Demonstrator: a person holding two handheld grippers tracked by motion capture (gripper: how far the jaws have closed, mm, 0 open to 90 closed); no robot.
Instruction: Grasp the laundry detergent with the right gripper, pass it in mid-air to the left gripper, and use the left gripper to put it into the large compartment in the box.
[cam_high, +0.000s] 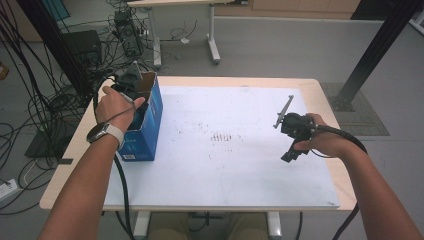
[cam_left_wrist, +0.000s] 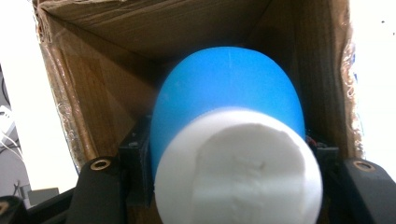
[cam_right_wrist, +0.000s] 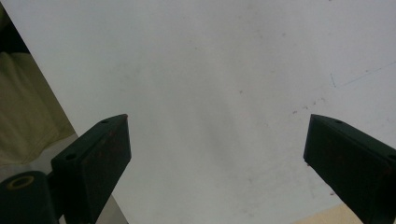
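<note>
Two jaws of the left gripper (cam_left_wrist: 224, 186) are clamped on a blue cylinder with a white foam-like end (cam_left_wrist: 233, 140), one jaw on each side of its body. Its white end faces the gripper's camera and its blue rounded end points away, so its long axis runs straight into the open cardboard box (cam_left_wrist: 93, 93). Brown inner walls close in on both sides and above the cylinder, with only narrow gaps between them and it.

From the high view, the left hand (cam_high: 116, 106) holds its gripper at the mouth of the blue-sided box (cam_high: 150, 125), which stands at the left edge of the white sheet (cam_high: 225, 170) covering the table (cam_high: 320, 90).

Well apart, near the sheet's right edge, the right gripper (cam_high: 290, 150) hangs over bare sheet with its jaws wide apart and nothing between them. Broad open surface lies between the hands. Beyond the far edge, cables (cam_high: 45, 100) trail over the floor.
</note>
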